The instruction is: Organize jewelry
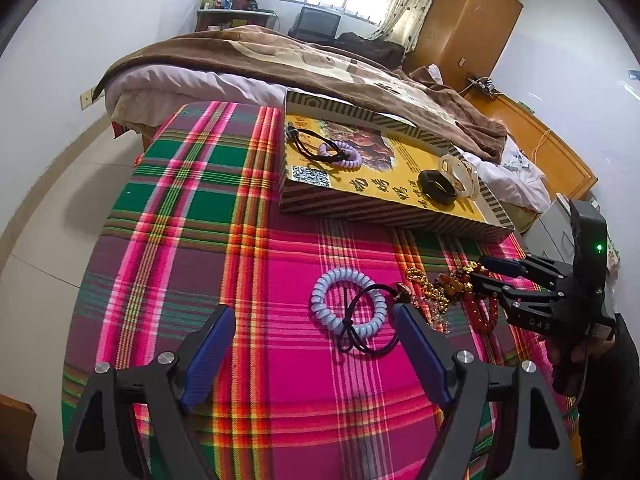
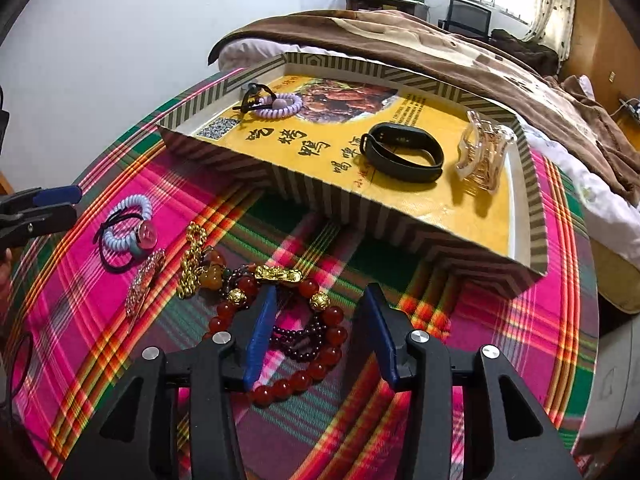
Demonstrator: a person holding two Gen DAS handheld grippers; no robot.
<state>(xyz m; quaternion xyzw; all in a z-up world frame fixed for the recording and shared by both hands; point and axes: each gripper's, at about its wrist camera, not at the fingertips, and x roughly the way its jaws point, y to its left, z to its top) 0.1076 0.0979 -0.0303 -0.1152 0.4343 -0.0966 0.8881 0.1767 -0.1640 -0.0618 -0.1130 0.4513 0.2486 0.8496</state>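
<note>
A yellow box lid (image 1: 400,216) (image 2: 312,200) lies on the plaid cloth and holds a purple coil hair tie (image 1: 340,156) (image 2: 278,105), a black wristband (image 1: 437,186) (image 2: 402,152) and a clear hair claw (image 1: 458,174) (image 2: 482,156). On the cloth lie a pale blue coil hair tie (image 1: 348,304) (image 2: 128,224) with a black elastic, a gold chain (image 2: 192,260), a rhinestone clip (image 2: 144,280) and a red bead bracelet (image 2: 320,344). My left gripper (image 1: 314,324) is open before the blue coil. My right gripper (image 2: 320,300) (image 1: 486,270) is open over the red bracelet.
The plaid cloth (image 1: 200,208) covers a round table. A bed with a brown blanket (image 1: 280,60) stands just behind the lid. A wooden wardrobe (image 1: 468,20) and a wooden cabinet (image 1: 540,144) stand at the right. Tiled floor lies to the left.
</note>
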